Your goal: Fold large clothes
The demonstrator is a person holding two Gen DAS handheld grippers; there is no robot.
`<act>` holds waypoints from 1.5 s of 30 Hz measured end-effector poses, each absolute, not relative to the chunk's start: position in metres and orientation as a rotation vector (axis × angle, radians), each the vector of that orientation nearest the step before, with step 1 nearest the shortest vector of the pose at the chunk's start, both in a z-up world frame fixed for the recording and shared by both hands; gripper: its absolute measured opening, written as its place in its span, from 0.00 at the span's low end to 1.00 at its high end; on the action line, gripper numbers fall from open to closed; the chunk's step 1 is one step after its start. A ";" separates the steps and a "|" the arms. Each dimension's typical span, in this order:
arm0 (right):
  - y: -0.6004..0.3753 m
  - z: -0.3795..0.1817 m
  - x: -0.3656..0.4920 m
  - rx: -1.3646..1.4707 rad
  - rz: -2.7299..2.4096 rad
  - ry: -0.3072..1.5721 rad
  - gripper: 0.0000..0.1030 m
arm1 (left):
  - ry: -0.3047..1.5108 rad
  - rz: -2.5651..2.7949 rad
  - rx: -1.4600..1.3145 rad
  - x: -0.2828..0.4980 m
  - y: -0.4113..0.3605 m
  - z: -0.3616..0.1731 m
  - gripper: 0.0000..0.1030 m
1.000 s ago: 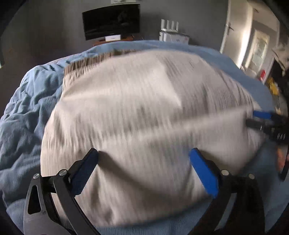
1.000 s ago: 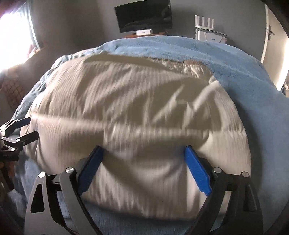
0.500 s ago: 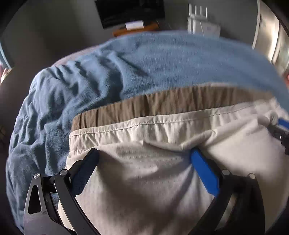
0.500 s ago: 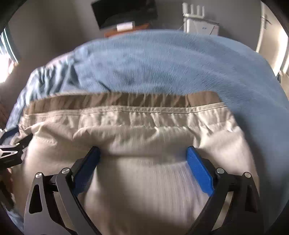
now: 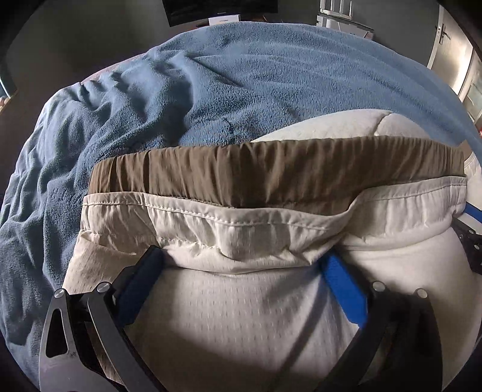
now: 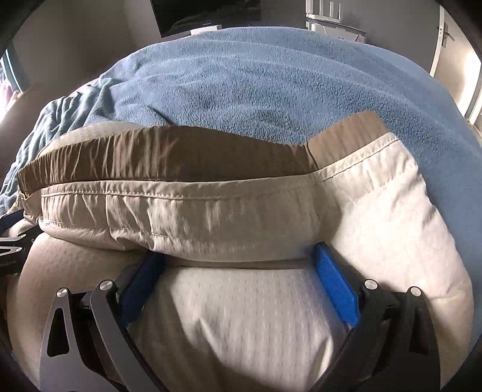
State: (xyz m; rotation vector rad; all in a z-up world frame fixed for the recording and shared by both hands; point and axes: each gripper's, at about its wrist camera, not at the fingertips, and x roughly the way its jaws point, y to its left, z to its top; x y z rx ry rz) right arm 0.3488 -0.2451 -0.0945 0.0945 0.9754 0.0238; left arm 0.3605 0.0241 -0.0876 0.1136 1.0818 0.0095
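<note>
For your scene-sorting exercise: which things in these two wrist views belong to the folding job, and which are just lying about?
Belonging to the job:
- cream garment with brown waistband
- left gripper
- right gripper
- blue blanket, the folding surface

Just lying about:
- television
- white radiator
- door

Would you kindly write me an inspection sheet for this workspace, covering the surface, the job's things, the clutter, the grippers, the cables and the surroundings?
Surface: rumpled blue fleece blanket covering a bed.
Job's things: cream mesh-lined garment with a brown elastic waistband, partly folded, with the stitched cream hem lying just short of the waistband.
Clutter: nothing seen.
Grippers: left hand-held gripper and right hand-held gripper both open, blue pads apart, fingertips tucked under the folded edge.
Cables: nothing seen.
Surroundings: dark flat screen on the far wall, white box beneath it, white rack, pale door at right.
</note>
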 end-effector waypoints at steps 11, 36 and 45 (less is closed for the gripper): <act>-0.244 -0.102 0.343 0.078 0.008 0.963 0.91 | 1.060 0.012 0.110 0.360 0.021 -0.094 0.96; -0.243 -0.107 0.340 0.069 -0.001 0.953 0.91 | 1.027 0.008 0.094 0.359 0.022 -0.097 0.96; -0.262 -0.095 0.317 0.192 0.108 0.847 0.91 | 0.913 -0.118 -0.084 0.330 0.048 -0.074 0.94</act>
